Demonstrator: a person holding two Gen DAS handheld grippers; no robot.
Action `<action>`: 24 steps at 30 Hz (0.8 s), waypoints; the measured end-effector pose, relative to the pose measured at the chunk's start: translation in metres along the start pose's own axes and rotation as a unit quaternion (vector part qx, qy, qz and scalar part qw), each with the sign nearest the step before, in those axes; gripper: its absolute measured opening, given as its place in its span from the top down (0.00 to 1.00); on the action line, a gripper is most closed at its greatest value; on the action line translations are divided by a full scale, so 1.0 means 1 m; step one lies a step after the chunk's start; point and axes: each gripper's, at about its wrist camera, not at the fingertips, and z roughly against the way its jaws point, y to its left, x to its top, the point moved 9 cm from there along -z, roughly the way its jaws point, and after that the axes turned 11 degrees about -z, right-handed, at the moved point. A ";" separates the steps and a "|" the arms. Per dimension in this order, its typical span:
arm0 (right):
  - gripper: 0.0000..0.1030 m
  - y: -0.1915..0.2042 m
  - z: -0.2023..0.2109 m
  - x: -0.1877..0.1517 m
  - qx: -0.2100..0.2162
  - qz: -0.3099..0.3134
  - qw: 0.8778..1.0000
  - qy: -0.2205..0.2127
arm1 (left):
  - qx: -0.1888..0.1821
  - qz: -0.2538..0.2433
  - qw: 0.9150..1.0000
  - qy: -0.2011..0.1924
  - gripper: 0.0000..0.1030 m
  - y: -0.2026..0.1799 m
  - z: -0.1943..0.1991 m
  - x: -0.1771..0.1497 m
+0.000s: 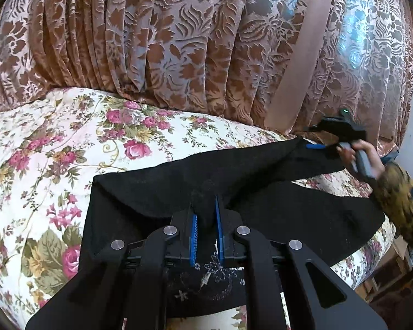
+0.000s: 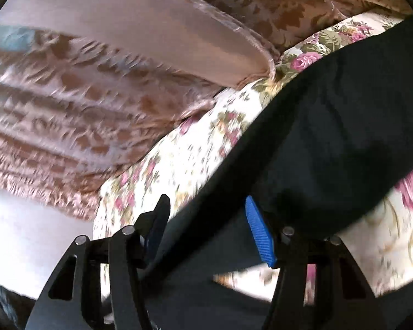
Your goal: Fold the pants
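Observation:
The black pants point(image 1: 184, 189) lie on a floral bedspread point(image 1: 55, 148). My left gripper point(image 1: 206, 214) is shut on the pants near the embroidered waist end, with black cloth bunched between its blue pads point(image 1: 193, 233). One pant leg stretches to the right, where my right gripper point(image 1: 316, 144) holds its end near the curtain. In the right wrist view the black pant leg point(image 2: 316, 137) runs between the fingers of my right gripper point(image 2: 206, 209); the jaws stand fairly wide around the cloth and the view is blurred.
A brown patterned curtain point(image 1: 179, 41) with a plain pink band point(image 1: 303, 63) hangs behind the bed. The bedspread point(image 2: 192, 143) extends left of the pants. A sleeved hand point(image 1: 371, 162) holds the right gripper at the bed's right edge.

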 end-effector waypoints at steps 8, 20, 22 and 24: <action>0.91 -0.018 -0.028 0.042 -0.063 -0.005 0.998 -0.015 | 0.020 -0.004 1.000 0.010 0.90 0.024 -0.013 0.014; 0.92 0.041 0.065 0.009 0.040 0.084 0.992 -0.080 | 0.159 0.012 0.986 -0.056 0.90 0.119 -0.058 0.147; 0.92 0.038 0.087 -0.015 0.059 0.095 0.990 -0.081 | 0.154 0.023 0.986 -0.067 0.90 0.119 -0.045 0.138; 0.92 0.031 0.105 -0.041 0.076 0.105 0.989 -0.077 | 0.153 0.027 0.986 -0.068 0.90 0.116 -0.033 0.123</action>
